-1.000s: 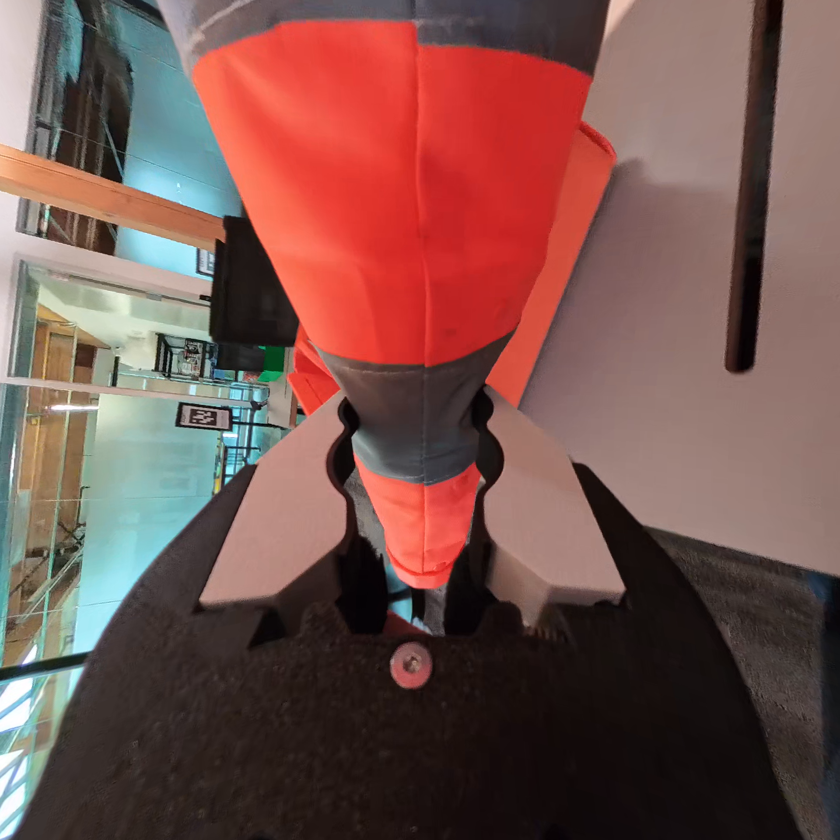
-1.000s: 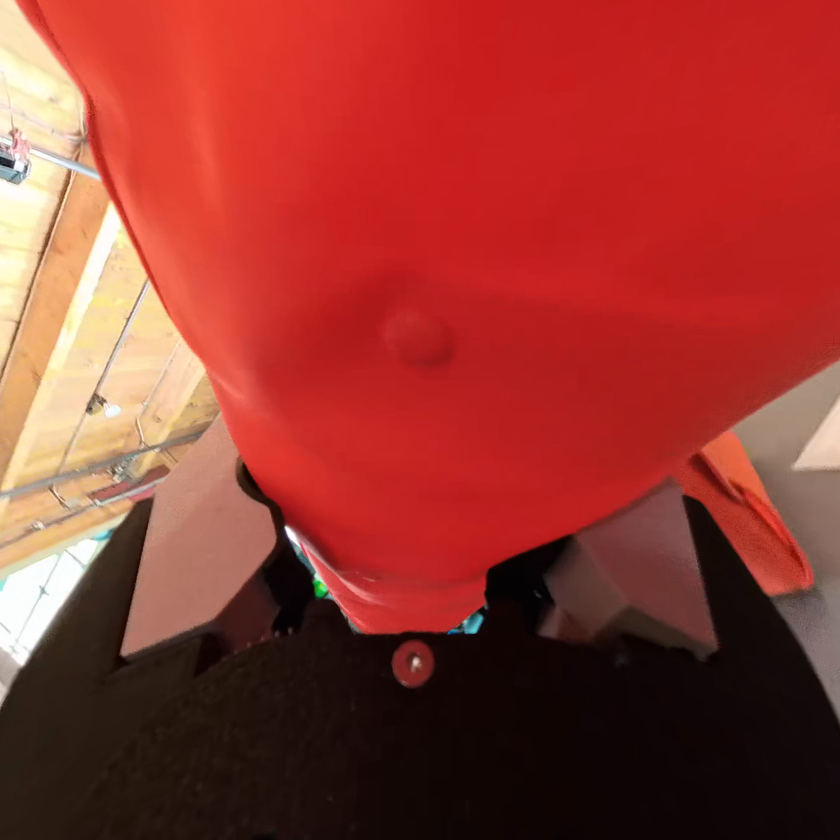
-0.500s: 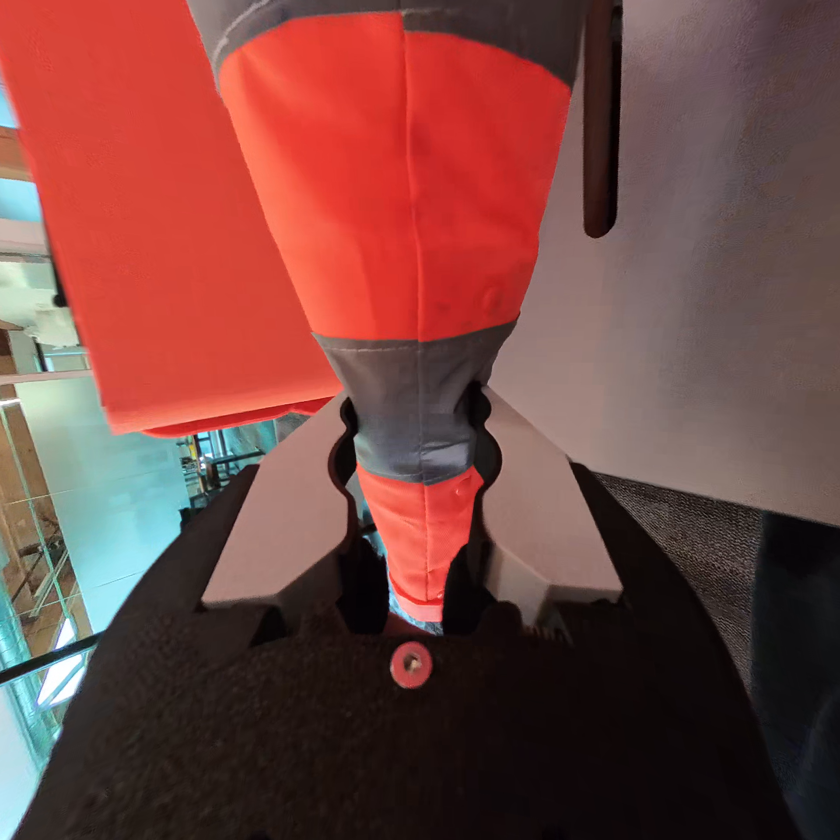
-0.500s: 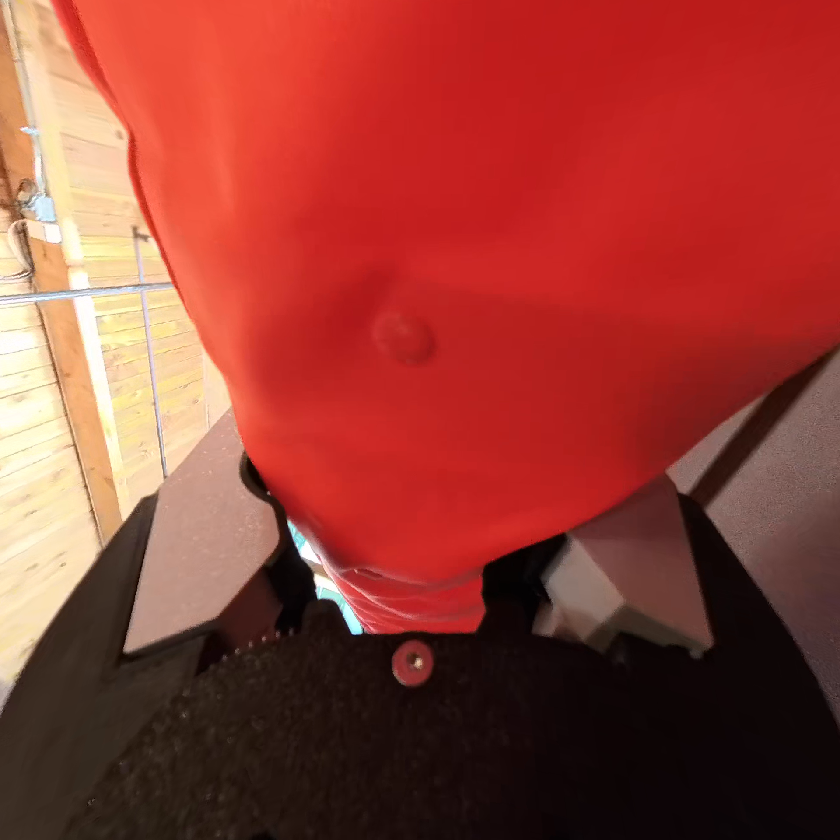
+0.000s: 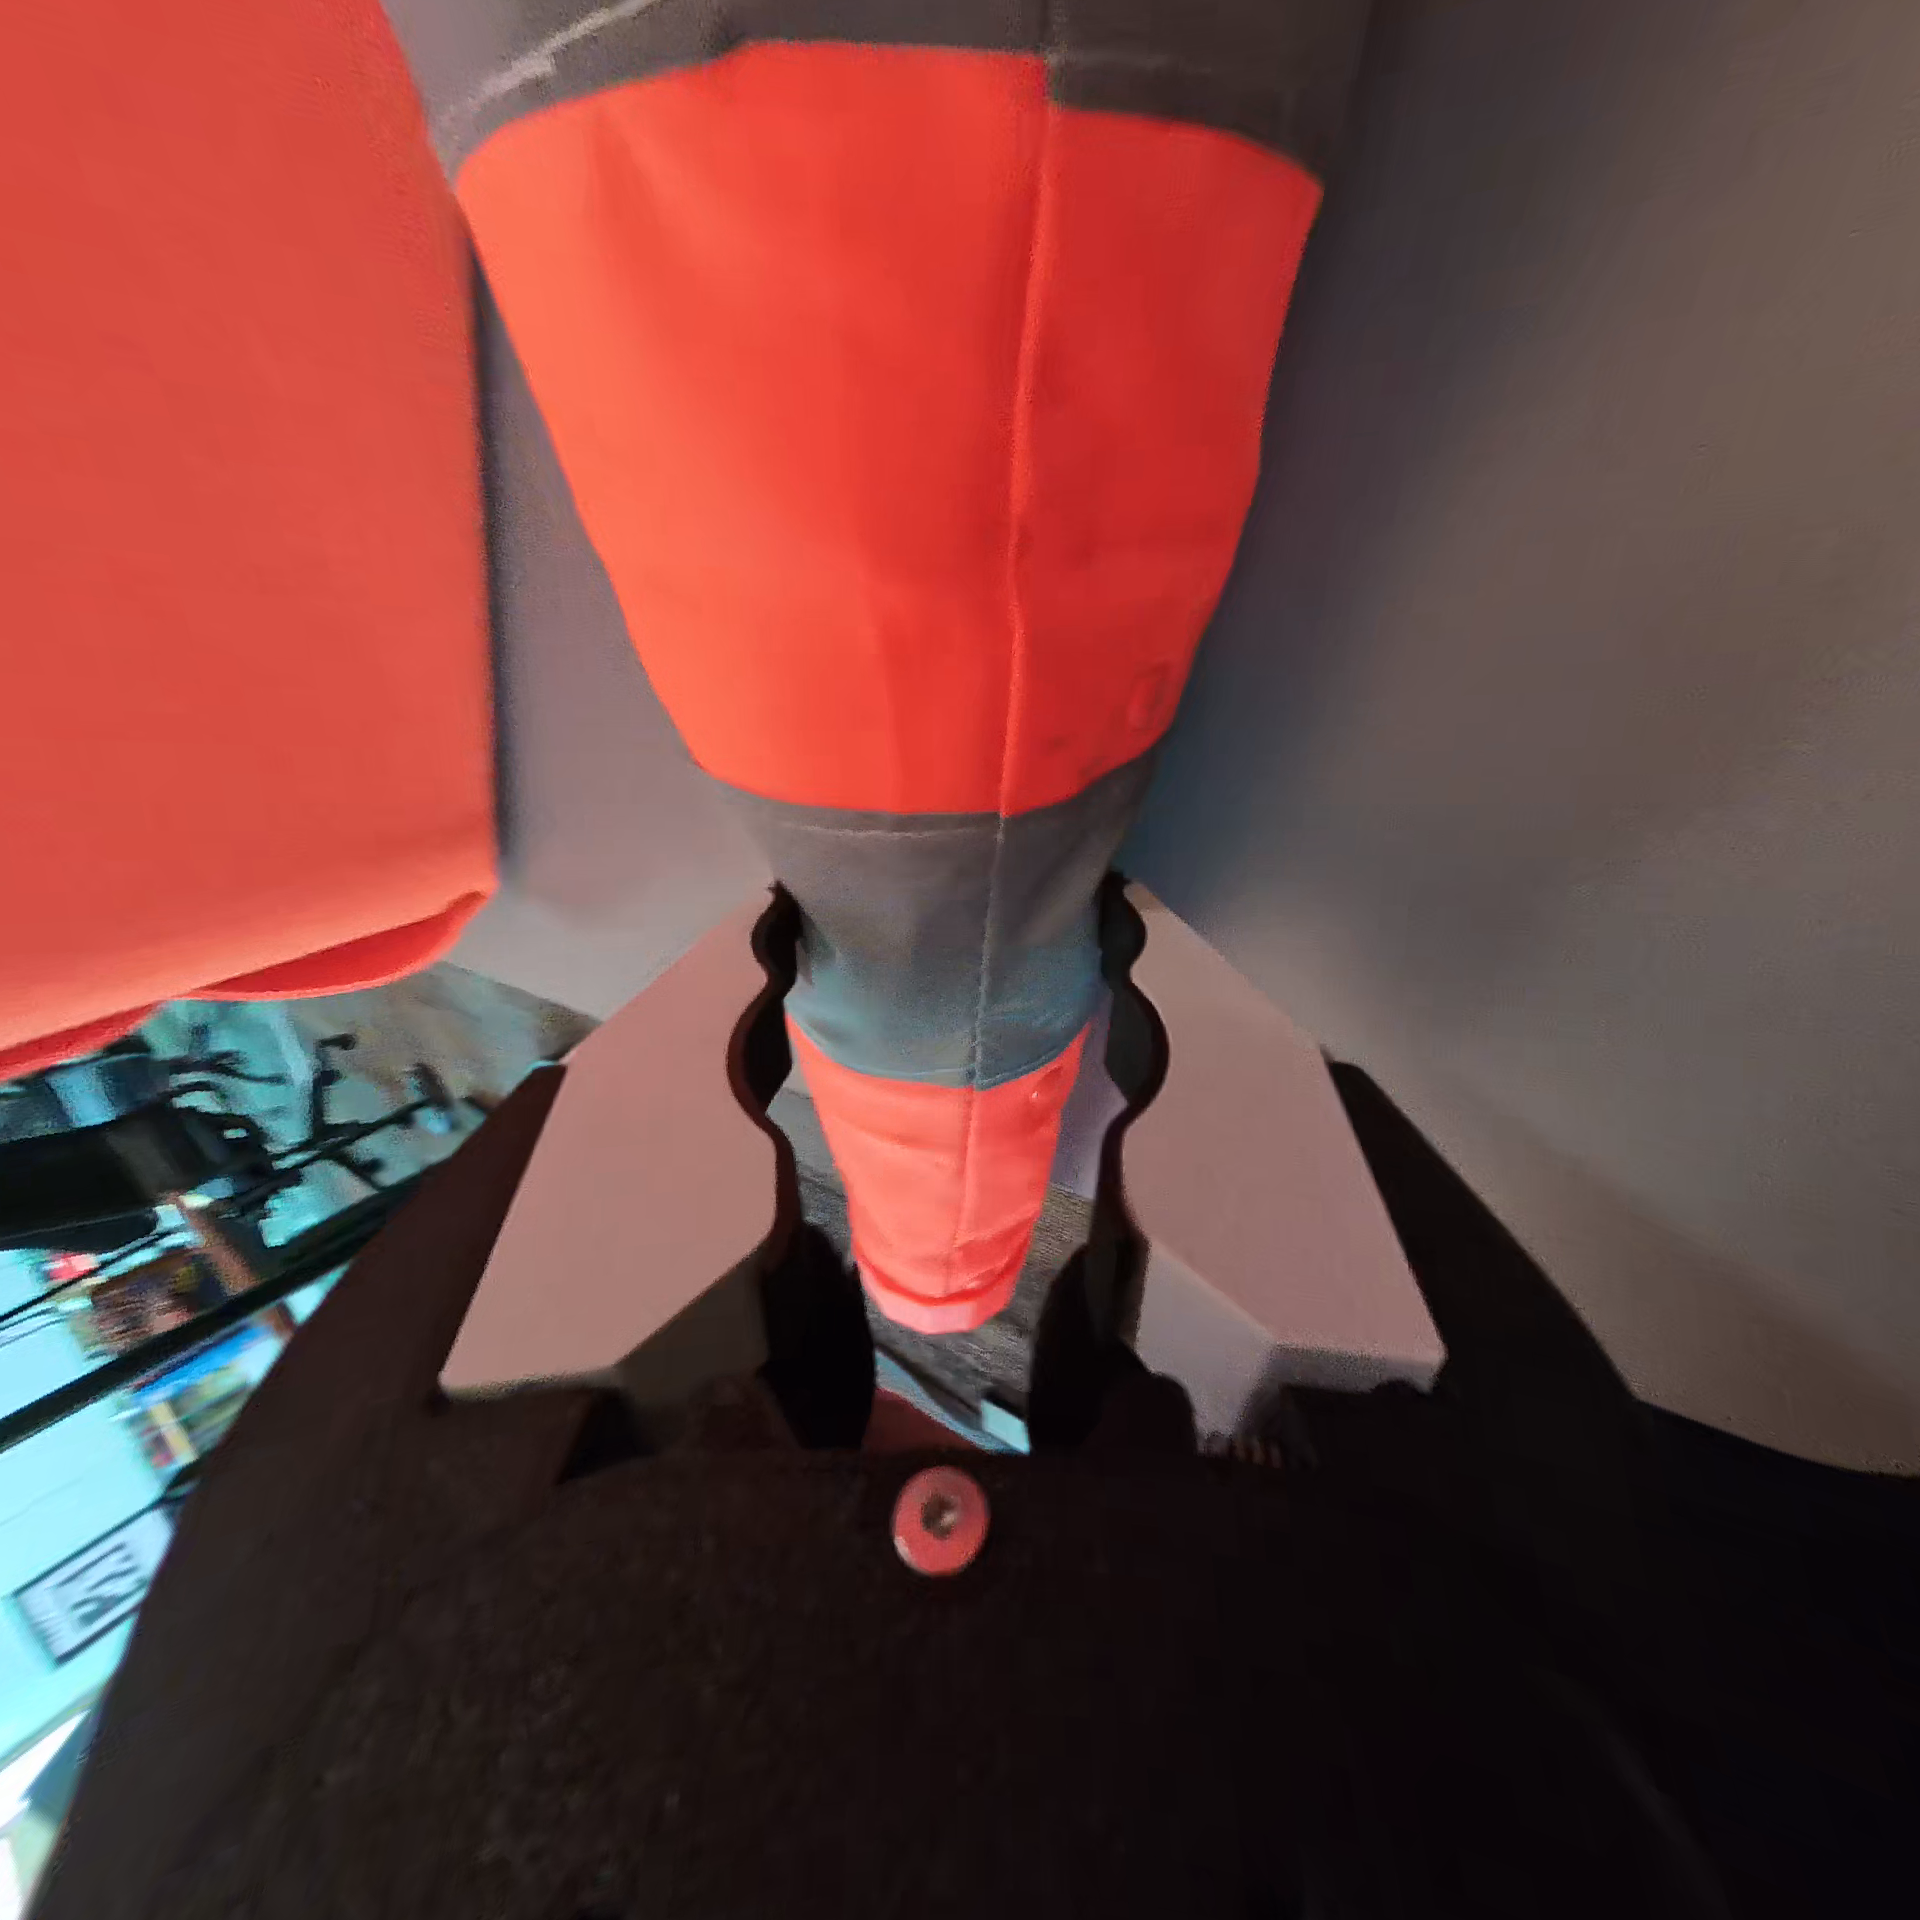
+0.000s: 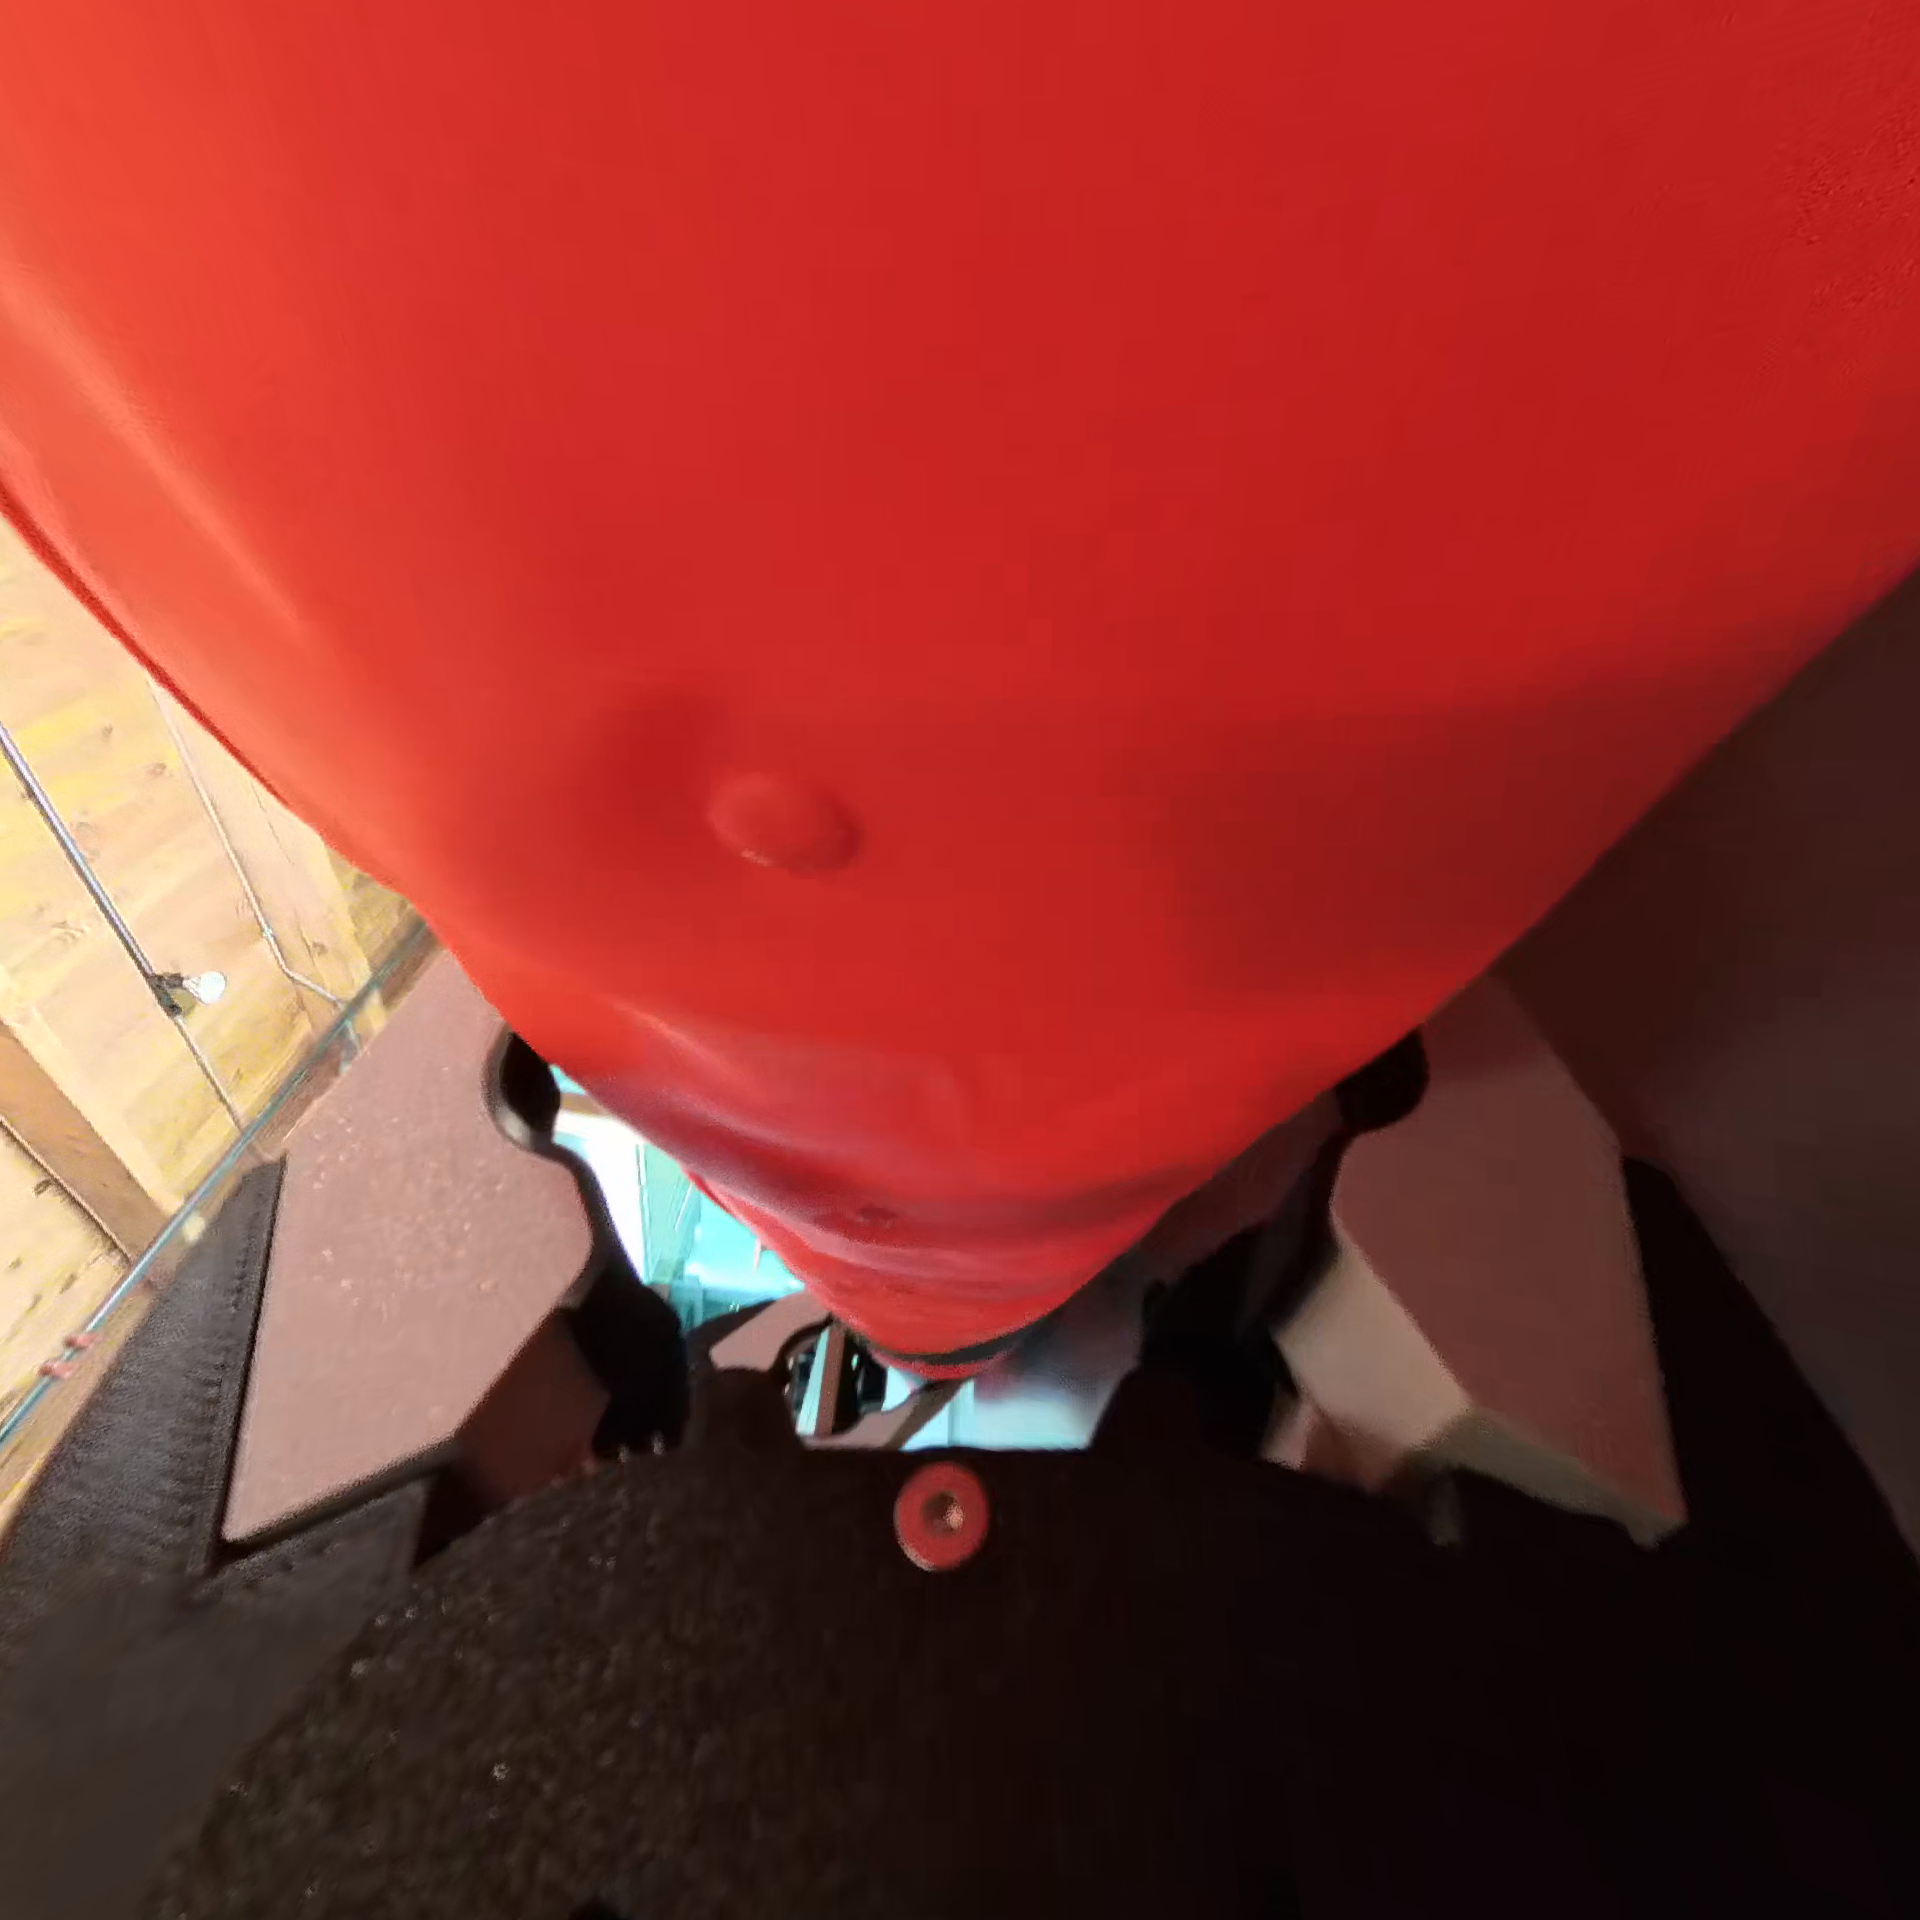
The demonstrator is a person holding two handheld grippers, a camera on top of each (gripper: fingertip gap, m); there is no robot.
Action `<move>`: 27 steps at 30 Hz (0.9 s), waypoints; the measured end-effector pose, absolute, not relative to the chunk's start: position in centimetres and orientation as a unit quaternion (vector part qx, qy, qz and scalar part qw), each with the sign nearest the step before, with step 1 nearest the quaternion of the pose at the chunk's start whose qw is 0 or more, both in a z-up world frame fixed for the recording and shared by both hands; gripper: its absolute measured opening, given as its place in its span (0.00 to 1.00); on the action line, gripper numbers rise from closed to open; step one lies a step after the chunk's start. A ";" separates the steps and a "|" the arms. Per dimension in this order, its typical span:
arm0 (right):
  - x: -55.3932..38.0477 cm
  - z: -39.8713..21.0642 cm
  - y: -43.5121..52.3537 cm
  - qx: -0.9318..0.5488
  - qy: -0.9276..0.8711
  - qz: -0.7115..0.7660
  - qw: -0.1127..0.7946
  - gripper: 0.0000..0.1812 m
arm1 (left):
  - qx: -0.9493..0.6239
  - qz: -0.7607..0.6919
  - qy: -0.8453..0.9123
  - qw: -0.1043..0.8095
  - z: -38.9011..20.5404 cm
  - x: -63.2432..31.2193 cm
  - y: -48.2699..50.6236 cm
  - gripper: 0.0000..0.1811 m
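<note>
An orange garment with grey bands (image 5: 883, 468) hangs in the air between both grippers. My left gripper (image 5: 945, 997) is shut on a narrow orange-and-grey part of it, on the grey band; the hemmed end pokes back between the fingers. Another orange panel (image 5: 229, 499) of the garment hangs at the left. My right gripper (image 6: 956, 1174) is shut on a bunched orange part (image 6: 935, 520) that fills most of its view; a small round snap (image 6: 784, 821) shows on the cloth. The rest of the garment is hidden.
A pale grey wall (image 5: 1621, 623) stands behind the garment at the right. Glass panels and dark furniture (image 5: 156, 1195) show at the lower left. Wooden planks with a thin pipe (image 6: 114, 935) show left of the right gripper. The tips of one gripper are about 35 cm away from the tips of the other.
Both grippers have swung with the garment held. The background turned in both views. The orange panel at the left came in and grew larger in the left wrist view.
</note>
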State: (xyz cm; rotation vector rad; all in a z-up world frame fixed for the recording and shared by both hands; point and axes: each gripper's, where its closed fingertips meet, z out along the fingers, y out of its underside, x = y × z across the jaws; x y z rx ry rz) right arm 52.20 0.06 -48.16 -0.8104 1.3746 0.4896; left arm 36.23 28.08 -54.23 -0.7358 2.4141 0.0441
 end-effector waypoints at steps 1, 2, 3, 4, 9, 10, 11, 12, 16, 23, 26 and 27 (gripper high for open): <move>51.8 -48.3 0.1 -0.359 0.610 0.230 0.668 0.84 | -0.285 0.012 0.913 0.292 -54.3 36.1 27.9 0.35; 51.3 -48.3 0.0 -0.352 0.611 0.243 0.666 0.82 | -0.291 0.002 0.915 0.280 -54.3 36.0 27.7 0.36; 50.8 -48.3 -0.1 -0.350 0.614 0.253 0.661 0.80 | -0.300 -0.007 0.918 0.261 -54.3 35.7 27.5 0.41; 50.0 -48.3 -0.2 -0.356 0.616 0.259 0.654 0.79 | -0.314 -0.006 0.917 0.245 -54.1 35.4 27.7 0.44; 44.4 -46.7 -0.6 -0.416 0.617 0.239 0.624 0.72 | -0.402 -0.088 0.885 0.217 -49.4 34.9 27.6 0.44; 43.3 -45.7 -0.6 -0.431 0.611 0.228 0.624 0.71 | -0.426 -0.110 0.875 0.203 -48.1 34.7 27.5 0.44; 42.3 -44.2 -0.7 -0.445 0.603 0.207 0.628 0.71 | -0.451 -0.126 0.861 0.197 -46.7 34.6 27.7 0.44; 41.4 -42.7 -0.8 -0.463 0.595 0.183 0.632 0.70 | -0.474 -0.151 0.846 0.191 -45.0 34.6 27.7 0.44; 37.7 -35.4 -0.5 -0.535 0.548 0.085 0.637 0.62 | -0.540 -0.256 0.785 0.165 -38.4 34.5 28.0 0.44; 32.8 -23.3 0.3 -0.619 0.457 -0.121 0.627 0.49 | -0.546 -0.357 0.741 0.159 -29.3 30.1 30.9 0.44; 30.8 -19.8 1.5 -0.628 0.424 -0.173 0.629 0.43 | -0.559 -0.400 0.710 0.155 -27.1 26.8 32.9 0.44; 30.2 -19.1 2.1 -0.632 0.416 -0.179 0.629 0.42 | -0.560 -0.412 0.701 0.155 -26.7 25.6 33.7 0.44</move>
